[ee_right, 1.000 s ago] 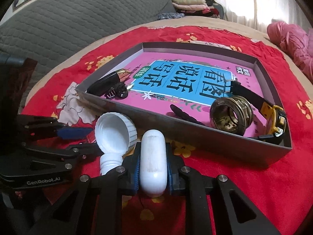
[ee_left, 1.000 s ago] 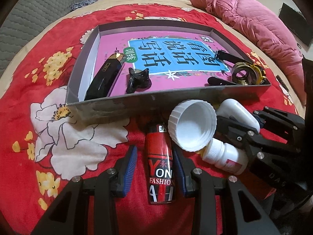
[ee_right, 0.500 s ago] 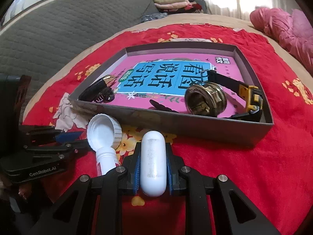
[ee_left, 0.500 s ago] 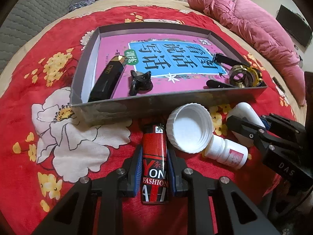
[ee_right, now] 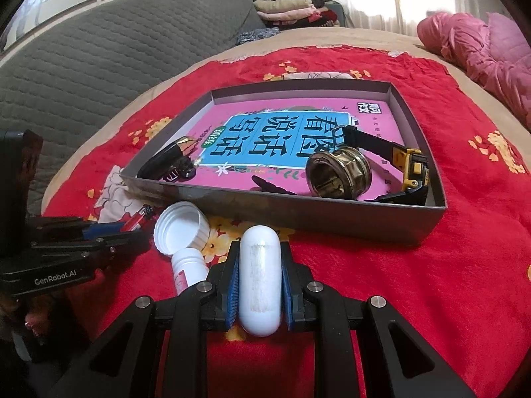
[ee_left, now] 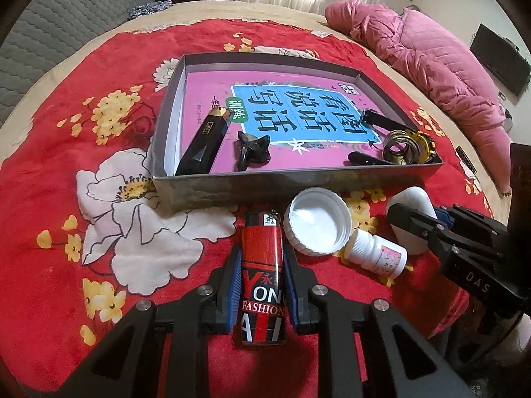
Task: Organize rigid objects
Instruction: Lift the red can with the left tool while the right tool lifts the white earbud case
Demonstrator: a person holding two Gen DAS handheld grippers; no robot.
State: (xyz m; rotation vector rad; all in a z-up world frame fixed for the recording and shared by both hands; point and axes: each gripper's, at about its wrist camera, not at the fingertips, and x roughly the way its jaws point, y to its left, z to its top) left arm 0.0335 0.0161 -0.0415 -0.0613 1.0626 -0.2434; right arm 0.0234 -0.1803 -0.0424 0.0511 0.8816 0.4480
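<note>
just short of the tray (ee_left: 205, 189) wall, left tool (ee_left: 260, 277) clamped on lighter (ee_left: 263, 275), right tool (ee_right: 259, 280) on capsule (ee_right: 260, 278)

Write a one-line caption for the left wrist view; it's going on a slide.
Left hand-held gripper clamps a red lighter on the floral blanket, before the grey tray.

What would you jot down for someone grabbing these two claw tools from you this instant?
Left gripper: jaws just closed on the red lighter.
Right gripper: clamped on the white capsule case.
Done: black lighter, hair clip, brass fitting and watch lie in the grey box.
Left: box both held items, then the white cap and small white bottle on the red blanket.
</note>
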